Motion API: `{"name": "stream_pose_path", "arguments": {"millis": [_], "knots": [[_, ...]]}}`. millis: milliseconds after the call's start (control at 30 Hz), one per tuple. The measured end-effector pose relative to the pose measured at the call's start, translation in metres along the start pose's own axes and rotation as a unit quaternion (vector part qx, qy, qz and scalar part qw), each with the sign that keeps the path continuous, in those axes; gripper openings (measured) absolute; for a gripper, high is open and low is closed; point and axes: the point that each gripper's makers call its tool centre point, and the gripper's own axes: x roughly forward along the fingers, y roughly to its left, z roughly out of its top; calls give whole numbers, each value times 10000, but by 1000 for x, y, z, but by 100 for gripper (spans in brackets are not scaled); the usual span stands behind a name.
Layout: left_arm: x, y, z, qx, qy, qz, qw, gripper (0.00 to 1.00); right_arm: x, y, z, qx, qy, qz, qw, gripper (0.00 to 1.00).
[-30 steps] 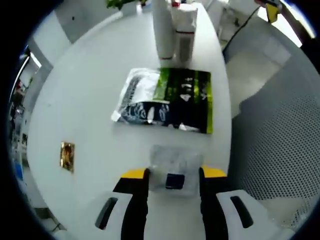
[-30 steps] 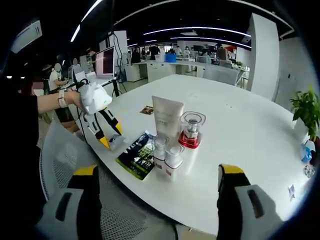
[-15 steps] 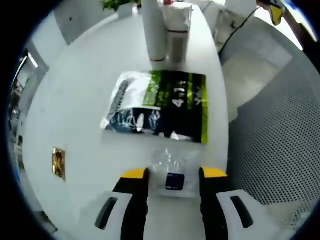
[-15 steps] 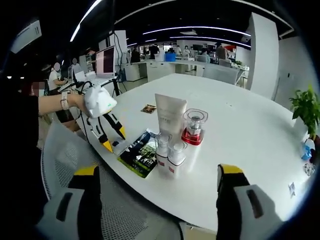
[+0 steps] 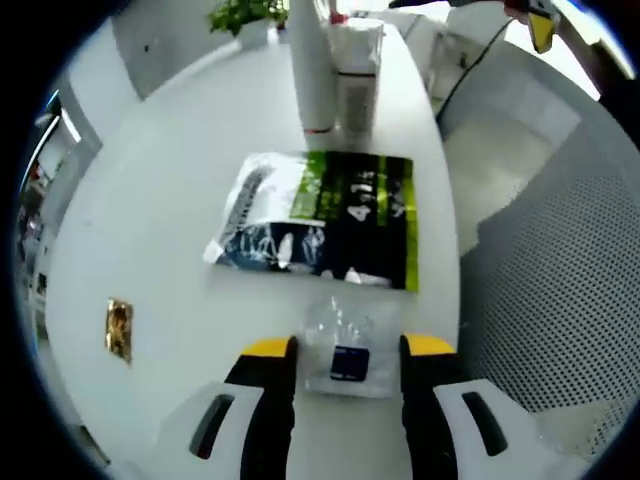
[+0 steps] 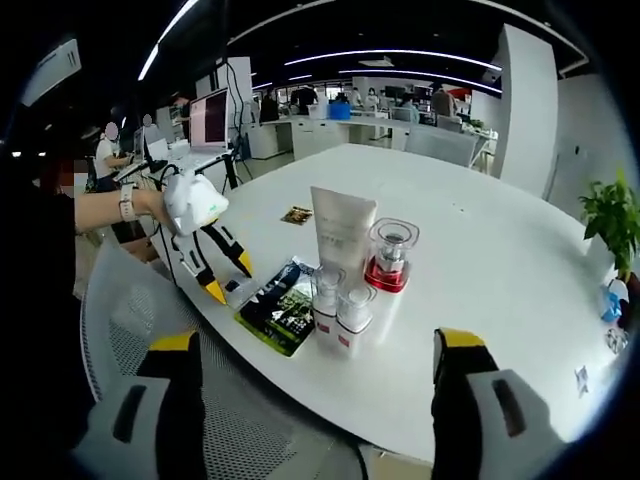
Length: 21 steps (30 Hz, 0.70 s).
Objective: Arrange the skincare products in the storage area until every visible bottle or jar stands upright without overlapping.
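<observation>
My left gripper (image 5: 348, 347) is shut on a small clear container with a dark blue label (image 5: 347, 358), low over the white table's near edge. Just beyond it a green, black and white sachet packet (image 5: 322, 220) lies flat. A tall white tube (image 5: 308, 68) and small bottles (image 5: 356, 90) stand upright past the packet. The right gripper view has the same tube (image 6: 343, 232), a red-based clear jar (image 6: 391, 257) and two small bottles (image 6: 338, 310) upright in a group, with the packet (image 6: 277, 306) and the left gripper (image 6: 226, 280) beside them. My right gripper (image 6: 316, 345) hangs open, well short of the table.
The round white table (image 6: 480, 260) carries a small gold card (image 5: 119, 329). A mesh chair back (image 5: 540, 300) stands against the table's edge by the left gripper. A potted plant (image 6: 605, 215) sits at the far side. Desks and people fill the office behind.
The left gripper view has shifted a little, so the packet and tube sit slightly lower and further left. The clear container stays between the left jaws. The right gripper has hardly moved.
</observation>
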Motion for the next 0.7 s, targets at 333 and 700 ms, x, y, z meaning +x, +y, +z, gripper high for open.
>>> {"name": "stream_pose_path", "arguments": {"millis": [333, 700], "knots": [[1, 1, 0, -93, -5, 65, 9999, 52, 1, 1, 4, -48, -40, 21, 10000, 96], [-13, 7, -3, -360, -167, 311, 9987, 56, 1, 0, 0, -40, -15, 62, 10000, 96]]}}
